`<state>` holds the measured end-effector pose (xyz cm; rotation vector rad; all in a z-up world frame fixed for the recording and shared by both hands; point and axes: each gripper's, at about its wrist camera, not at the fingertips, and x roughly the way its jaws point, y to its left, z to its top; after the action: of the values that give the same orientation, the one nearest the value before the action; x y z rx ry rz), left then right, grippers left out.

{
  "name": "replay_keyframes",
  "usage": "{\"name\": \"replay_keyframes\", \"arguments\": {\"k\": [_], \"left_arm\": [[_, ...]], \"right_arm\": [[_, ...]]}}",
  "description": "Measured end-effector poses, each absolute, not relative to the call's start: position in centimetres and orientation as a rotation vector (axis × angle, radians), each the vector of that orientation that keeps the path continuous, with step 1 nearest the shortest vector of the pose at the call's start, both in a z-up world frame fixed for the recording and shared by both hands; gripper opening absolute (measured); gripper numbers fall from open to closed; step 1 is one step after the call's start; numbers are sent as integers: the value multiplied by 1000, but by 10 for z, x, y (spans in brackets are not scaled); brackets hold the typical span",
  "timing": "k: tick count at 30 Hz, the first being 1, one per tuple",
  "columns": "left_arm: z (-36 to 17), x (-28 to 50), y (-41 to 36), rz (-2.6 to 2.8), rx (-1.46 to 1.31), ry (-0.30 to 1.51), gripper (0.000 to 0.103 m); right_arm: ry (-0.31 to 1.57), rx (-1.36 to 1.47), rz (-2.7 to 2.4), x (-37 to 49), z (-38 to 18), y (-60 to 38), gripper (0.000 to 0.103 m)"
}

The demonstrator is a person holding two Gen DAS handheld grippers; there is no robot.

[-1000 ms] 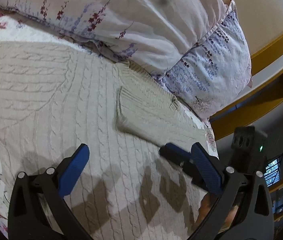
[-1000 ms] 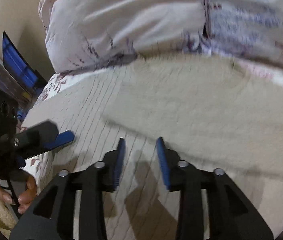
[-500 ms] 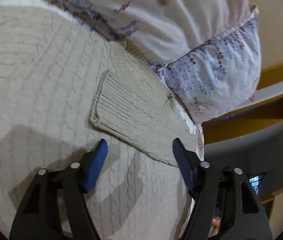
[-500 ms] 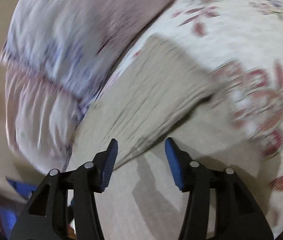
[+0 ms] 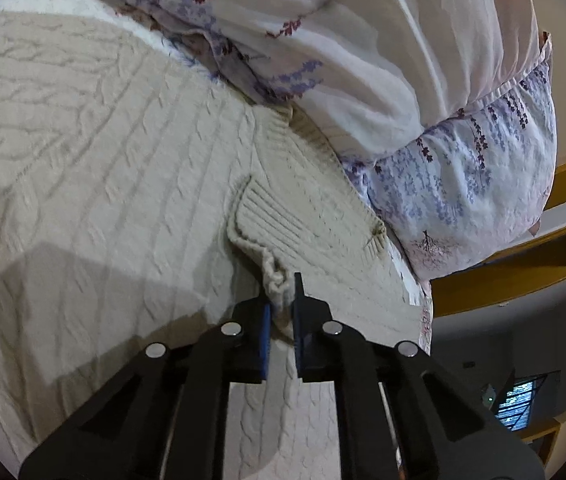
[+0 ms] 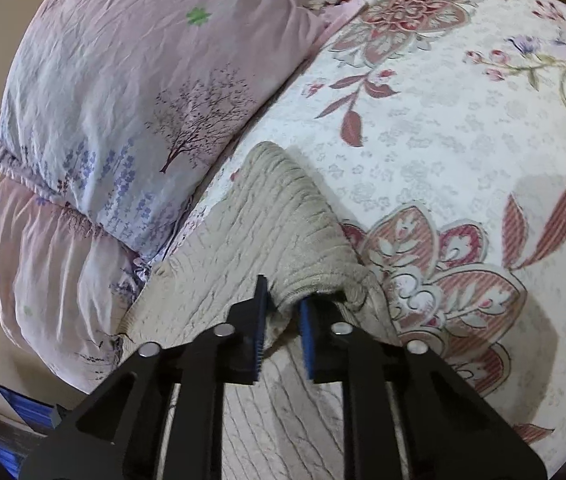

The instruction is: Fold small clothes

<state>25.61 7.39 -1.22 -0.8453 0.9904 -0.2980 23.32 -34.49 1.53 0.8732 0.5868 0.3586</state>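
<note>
Claws (image 5: 281, 300) (image 6: 281, 304) pinch sweater (image 5: 103, 184).

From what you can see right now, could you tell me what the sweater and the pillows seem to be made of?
Sweater: beige cable knit, matte, probably wool or acrylic; raised cables, ribbed cuff. Pillows: thin woven cloth, likely cotton, matte, finely creased, printed with flowers.

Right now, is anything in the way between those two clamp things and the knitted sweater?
Nothing visible. The left gripper is already shut on the sweater's cuff, and the right gripper is clamped on its ribbed hem. The pillows lie beside it, not between.
</note>
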Motion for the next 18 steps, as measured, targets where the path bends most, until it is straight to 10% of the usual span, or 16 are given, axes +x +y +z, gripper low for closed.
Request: {"name": "replay_keyframes", "arguments": {"k": [18], "left_arm": [[-4,230,97,-243,-756,933,7]], "right_arm": [[606,712,376,227,8,-323,9]]}}
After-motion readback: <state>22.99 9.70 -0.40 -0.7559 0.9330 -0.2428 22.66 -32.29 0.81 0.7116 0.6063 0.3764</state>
